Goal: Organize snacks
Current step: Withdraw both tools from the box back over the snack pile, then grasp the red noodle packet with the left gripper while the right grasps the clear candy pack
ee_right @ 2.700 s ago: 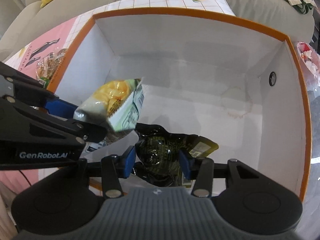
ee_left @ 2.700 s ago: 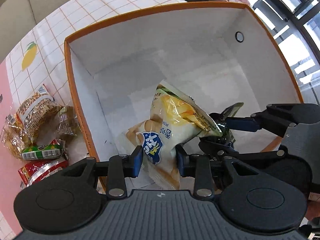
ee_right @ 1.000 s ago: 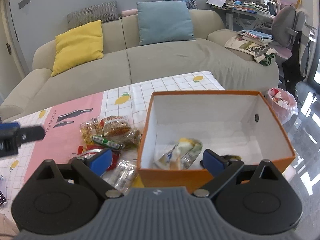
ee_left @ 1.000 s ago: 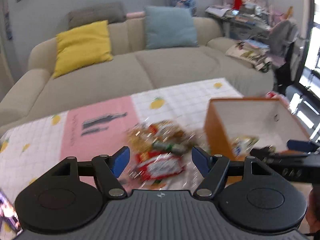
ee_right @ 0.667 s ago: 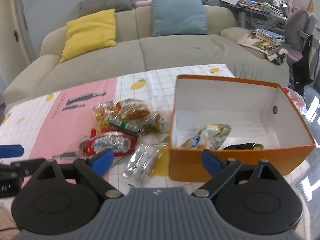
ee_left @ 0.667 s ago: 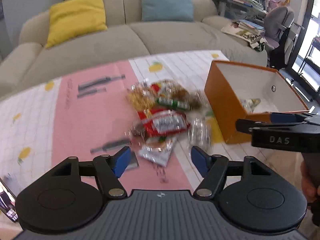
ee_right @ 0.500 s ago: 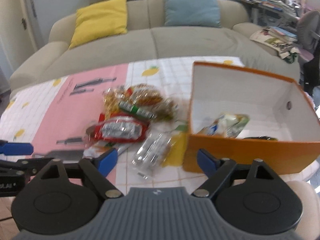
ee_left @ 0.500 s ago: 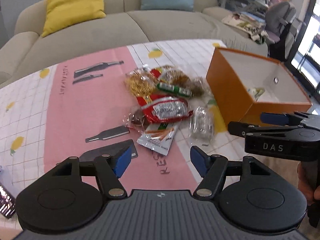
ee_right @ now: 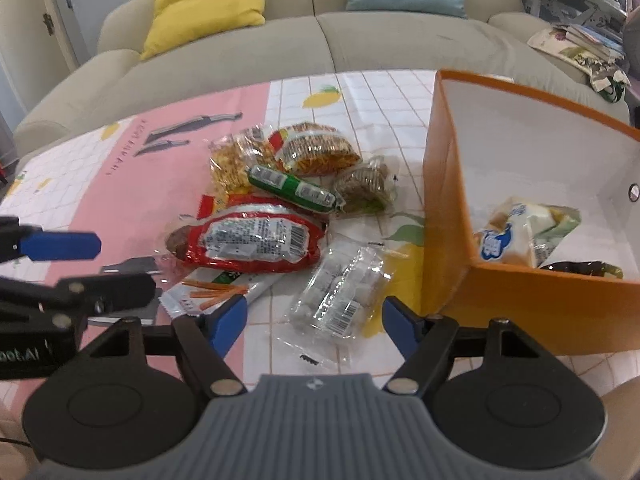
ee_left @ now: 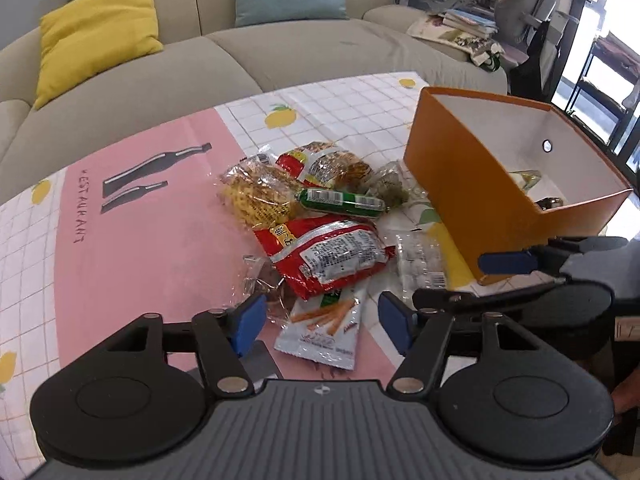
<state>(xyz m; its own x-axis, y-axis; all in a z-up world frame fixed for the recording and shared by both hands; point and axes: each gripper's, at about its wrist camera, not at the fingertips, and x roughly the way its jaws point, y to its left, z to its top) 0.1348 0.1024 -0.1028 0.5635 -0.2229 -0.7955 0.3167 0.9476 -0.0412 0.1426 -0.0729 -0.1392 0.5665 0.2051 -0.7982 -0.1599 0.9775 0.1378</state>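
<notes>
Both claws have been coming down from their higher view of the sofa and are now hanging low over the snack pile. Left claw (ee_left: 322,322) is narrowing its jaws, still apart with nothing pressed between the pads; the white carrot-stick packet (ee_left: 326,330) is lying just ahead of it in the gap, and the red packet (ee_left: 328,254) is sitting a little beyond that. Right claw (ee_right: 314,320) is closing too, pads still clear, with the clear wrapped packet (ee_right: 340,296) lying on the tabletop (ee_right: 132,200) between and just ahead of its fingers. Farther ahead of both, the green sausage stick (ee_right: 294,188) is resting across the yellow noodle bags. To the right claw's right, the orange box (ee_right: 532,304) is holding a pale bread bag (ee_right: 516,232) and a dark packet.
</notes>
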